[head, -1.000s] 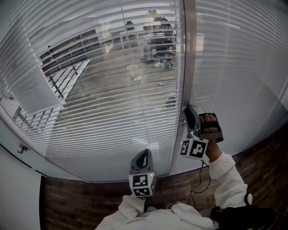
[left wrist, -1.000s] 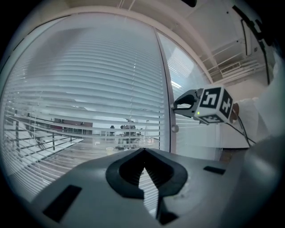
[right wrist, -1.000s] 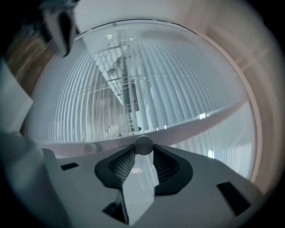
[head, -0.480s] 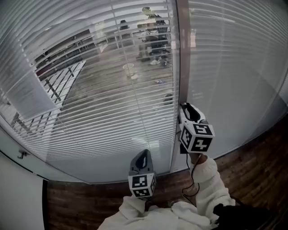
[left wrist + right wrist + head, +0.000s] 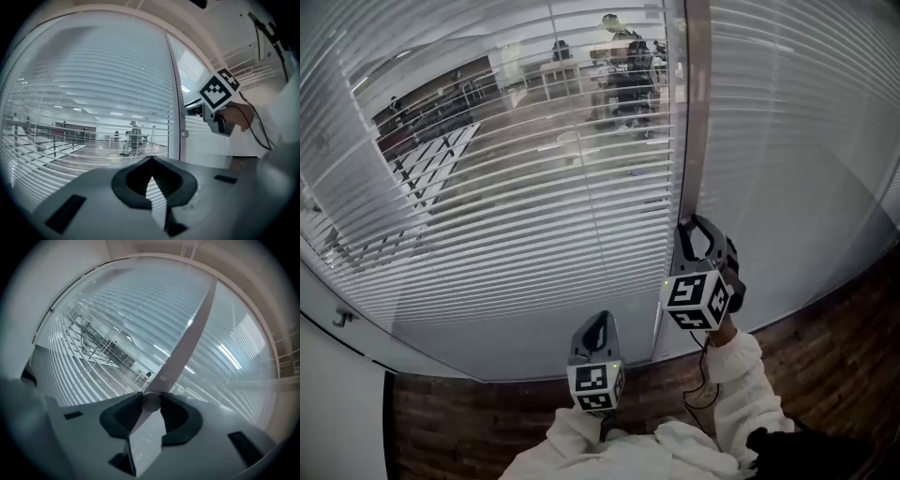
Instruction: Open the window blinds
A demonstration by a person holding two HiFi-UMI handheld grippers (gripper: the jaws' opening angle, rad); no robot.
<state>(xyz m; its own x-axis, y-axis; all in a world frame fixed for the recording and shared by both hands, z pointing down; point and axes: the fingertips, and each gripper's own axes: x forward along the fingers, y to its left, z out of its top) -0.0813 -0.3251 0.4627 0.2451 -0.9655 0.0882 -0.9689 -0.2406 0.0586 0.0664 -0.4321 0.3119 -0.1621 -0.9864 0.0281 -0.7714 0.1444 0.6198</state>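
White slatted blinds (image 5: 516, 169) hang behind glass on the left pane, with the room beyond showing between the slats. A second set of blinds (image 5: 797, 141) covers the right pane. Between them runs a grey upright frame (image 5: 692, 112). My right gripper (image 5: 688, 231) is pressed to this frame; in the right gripper view (image 5: 151, 397) its jaws are shut on a small round knob (image 5: 151, 404). My left gripper (image 5: 598, 326) hangs lower and to the left, short of the glass. Its jaws (image 5: 151, 160) are shut on nothing.
A solid white band (image 5: 487, 337) runs along the foot of the window above a brick-patterned floor (image 5: 469, 431). A person's white sleeve (image 5: 745, 375) and a black cable (image 5: 703, 375) trail behind the right gripper. A small hook (image 5: 339, 319) sits on the frame at lower left.
My right gripper has turned about its own axis on the frame, so its marker cube now faces the camera. The left pane's slats look more open. The left gripper has stayed put.
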